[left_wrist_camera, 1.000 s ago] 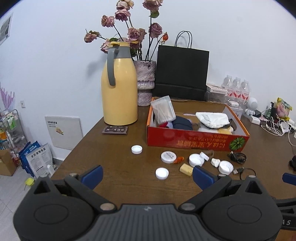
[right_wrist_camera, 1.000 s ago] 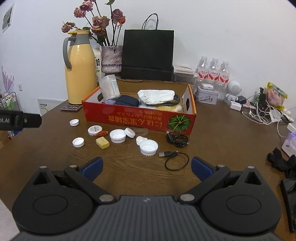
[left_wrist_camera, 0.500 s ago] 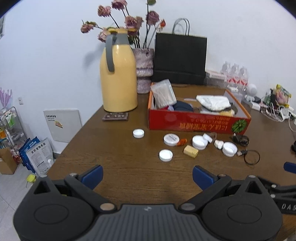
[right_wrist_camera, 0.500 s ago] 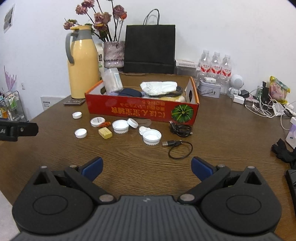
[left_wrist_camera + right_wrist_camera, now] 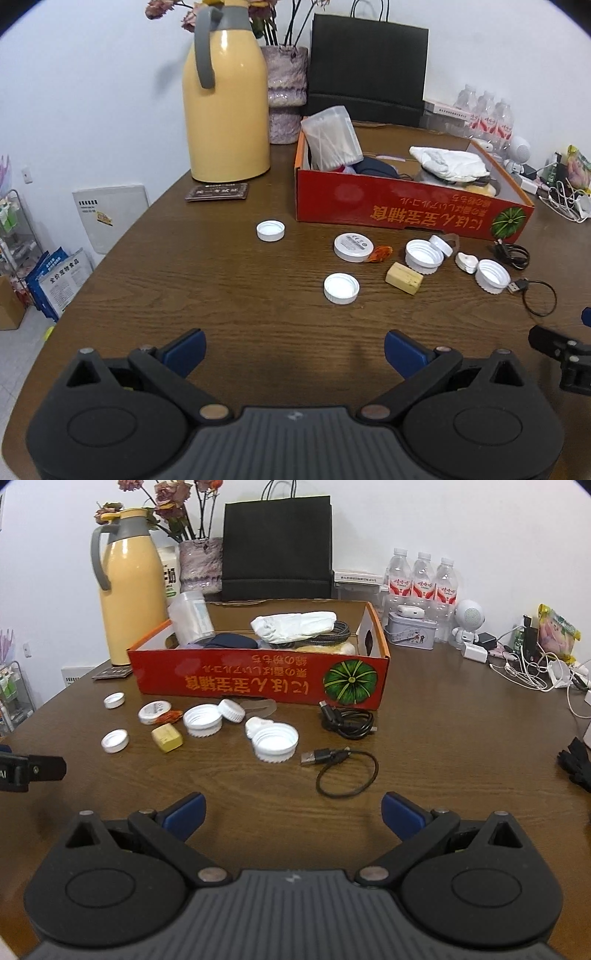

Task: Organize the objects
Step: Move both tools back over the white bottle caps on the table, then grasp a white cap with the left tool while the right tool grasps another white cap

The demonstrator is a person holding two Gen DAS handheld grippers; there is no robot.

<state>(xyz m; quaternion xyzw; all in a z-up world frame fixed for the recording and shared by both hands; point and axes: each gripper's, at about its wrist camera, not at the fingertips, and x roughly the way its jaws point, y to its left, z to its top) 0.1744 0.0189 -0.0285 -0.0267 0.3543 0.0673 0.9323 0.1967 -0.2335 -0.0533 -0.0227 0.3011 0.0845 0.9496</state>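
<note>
The red box (image 5: 258,679) carries upside-down gold lettering, not clearly legible.

Right gripper (image 5: 291,814) poised above a brown table (image 5: 461,738), blue-tipped jaws spread wide and empty. Scattered ahead: white caps (image 5: 275,743), a yellow block (image 5: 167,737), a looped cable (image 5: 347,771) and a coiled black cable (image 5: 347,722), all before a red box (image 5: 258,681). Behind, a yellow flask (image 5: 129,590), black bag (image 5: 276,546) and water bottles (image 5: 423,579).

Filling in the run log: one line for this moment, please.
left gripper: open, empty, above table | right gripper: open, empty | white caps, cables loose before red box | nothing grasped
</note>
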